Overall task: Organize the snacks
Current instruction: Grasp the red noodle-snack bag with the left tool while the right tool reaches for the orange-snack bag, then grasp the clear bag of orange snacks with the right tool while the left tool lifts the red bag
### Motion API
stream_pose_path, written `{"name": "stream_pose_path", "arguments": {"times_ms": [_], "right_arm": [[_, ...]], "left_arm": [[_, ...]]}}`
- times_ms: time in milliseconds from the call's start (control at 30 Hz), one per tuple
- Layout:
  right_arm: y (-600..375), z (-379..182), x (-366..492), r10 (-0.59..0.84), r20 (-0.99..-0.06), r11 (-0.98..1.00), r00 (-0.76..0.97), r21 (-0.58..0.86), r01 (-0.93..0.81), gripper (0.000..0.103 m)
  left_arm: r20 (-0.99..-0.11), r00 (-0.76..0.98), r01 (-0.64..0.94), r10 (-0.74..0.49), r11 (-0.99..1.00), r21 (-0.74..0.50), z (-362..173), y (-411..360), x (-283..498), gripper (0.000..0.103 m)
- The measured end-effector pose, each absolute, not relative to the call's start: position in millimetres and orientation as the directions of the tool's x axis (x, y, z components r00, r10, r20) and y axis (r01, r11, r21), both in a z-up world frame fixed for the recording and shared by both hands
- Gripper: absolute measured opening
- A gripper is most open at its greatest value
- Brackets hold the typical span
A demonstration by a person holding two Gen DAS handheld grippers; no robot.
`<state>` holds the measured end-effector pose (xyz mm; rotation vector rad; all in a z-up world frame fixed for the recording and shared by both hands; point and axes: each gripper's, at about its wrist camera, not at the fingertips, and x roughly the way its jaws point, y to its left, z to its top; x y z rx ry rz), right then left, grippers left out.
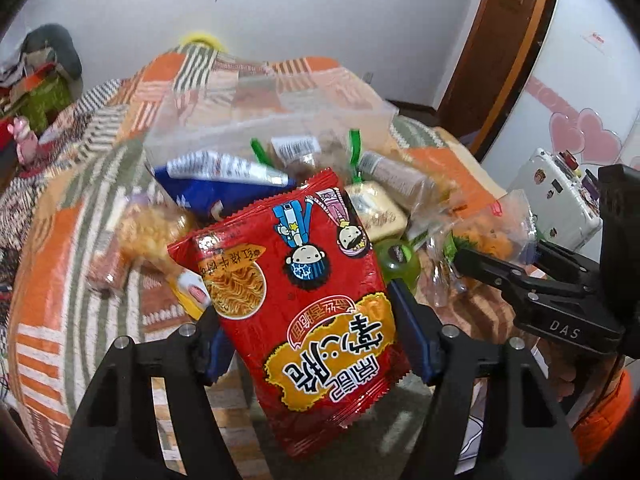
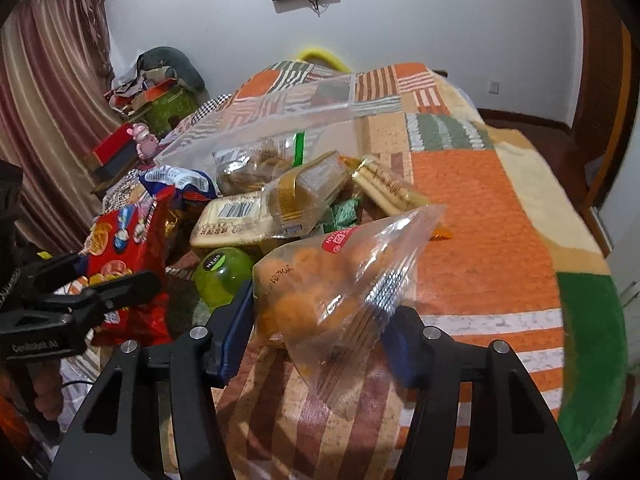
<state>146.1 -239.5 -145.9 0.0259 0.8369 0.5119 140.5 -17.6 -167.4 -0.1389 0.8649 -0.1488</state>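
Snacks (image 1: 280, 184) are heaped on the orange patchwork blanket (image 2: 480, 208), with a glossy red noodle packet (image 1: 308, 300) pinched upside down in the left gripper (image 1: 308, 320) and, to its right, a crinkly clear bag of orange puffs (image 2: 320, 292) clamped in the right gripper (image 2: 320, 320).

Left gripper (image 1: 308, 316) jaws clamped on a packet, right gripper (image 2: 320, 320) jaws clamped on a bag, side by side
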Motion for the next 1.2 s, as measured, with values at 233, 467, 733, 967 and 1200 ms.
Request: {"name": "stream_pose_path", "arguments": {"times_ms": [233, 467, 733, 967, 1200], "right_arm": [[-243.6, -118.5, 141.6, 0.415, -0.663, 0.894, 0.623, 0.17, -0.414, 0.053], [-243.0, -98.7, 142.8, 0.402, -0.613, 0.904, 0.68, 0.149, -0.4, 0.052], [-227.0, -72.7, 151.6, 0.419, -0.535, 0.897, 0.734, 0.118, -0.426, 0.052], [-201.6, -58.8, 171.8, 0.439, -0.487, 0.885, 0.755, 0.091, -0.456, 0.052], [-178.8, -56.0, 198.0, 0.45, -0.465, 0.88, 0.762, 0.086, -0.468, 0.052]], "left_arm": [[-0.69, 0.706, 0.048, -0.157, 0.984, -0.174, -134.8, 2.6, 138.6, 0.069], [-0.638, 0.76, 0.021, -0.123, 0.986, -0.165, -108.0, 25.1, 141.8, 0.069], [-0.598, 0.795, 0.015, -0.104, 0.988, -0.152, -86.2, 43.5, 155.3, 0.069], [-0.566, 0.821, 0.005, -0.071, 0.993, -0.117, -71.5, 55.7, 183.1, 0.069], [-0.567, 0.822, -0.002, -0.057, 0.995, -0.103, -71.8, 68.0, 216.3, 0.069]]}}
